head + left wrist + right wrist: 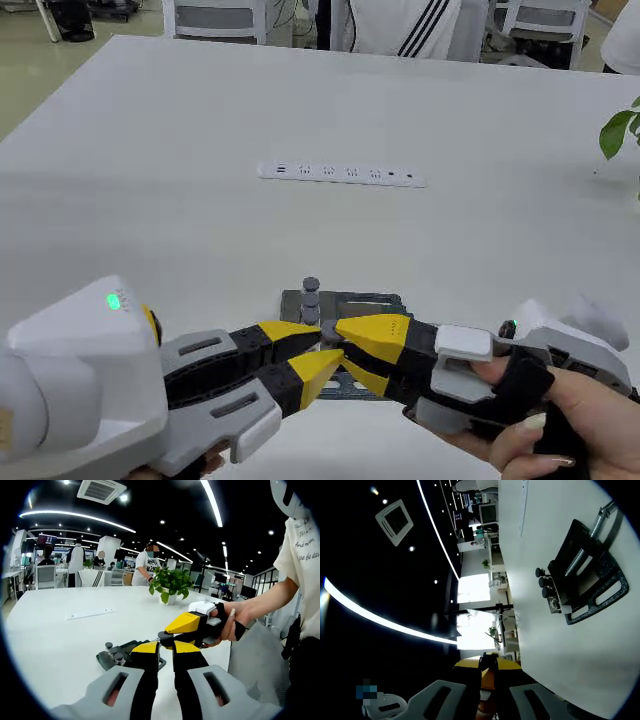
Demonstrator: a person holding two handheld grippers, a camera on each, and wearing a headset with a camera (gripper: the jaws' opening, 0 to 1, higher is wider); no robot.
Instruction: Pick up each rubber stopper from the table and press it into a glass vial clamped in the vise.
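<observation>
Left yellow-tipped tongs [330, 342] and right tongs [343, 345] hide most of the flat dark metal vise [372, 298]. The small dark piece [165, 639] at the right tongs is too small to name.

I read the left tongs [318, 350] and right tongs [347, 350] as yellow-tipped on black jaws, with grey and white bodies. A green lamp glows on the left body. Desk [150, 200]: plain white. Vise [375, 300]: dark grey. Stoppers [311, 298]: dark grey. Power strip [340, 174]: white. Upper right of the frame, plant leaves [615, 130]: green.
</observation>
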